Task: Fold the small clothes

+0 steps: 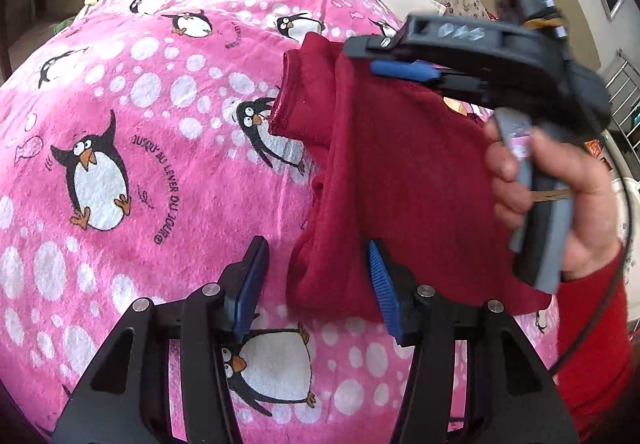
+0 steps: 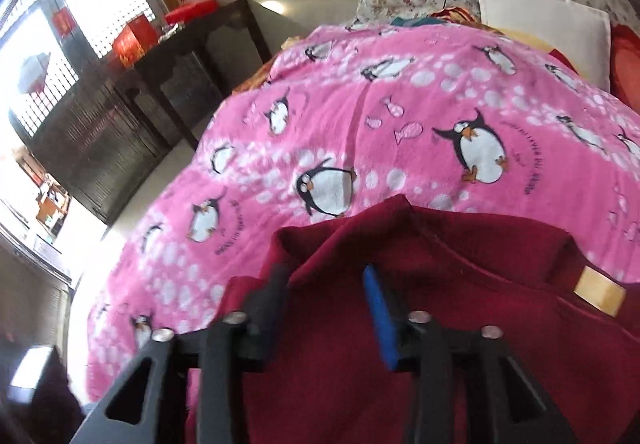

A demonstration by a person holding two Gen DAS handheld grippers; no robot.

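The pink penguin blanket [image 1: 168, 92] carries curved dark print reading "JUSQU'AU LEVER DU JOUR" beside a penguin; the red paper signs on the far window and the red box [image 2: 130, 38] on the dark cabinet [image 2: 120, 116] bear markings too small to read. One dark red garment [image 1: 400, 180] lies partly folded on the blanket toward its right side, with one tan tag [image 2: 600, 290] showing at its edge. Two tools noted: the left gripper [image 1: 316, 284] stands wide open, empty, straddling the garment's near left edge; the right gripper [image 2: 326, 304], held by one hand [image 1: 560, 204], is parted over the cloth, and a grip cannot be confirmed.
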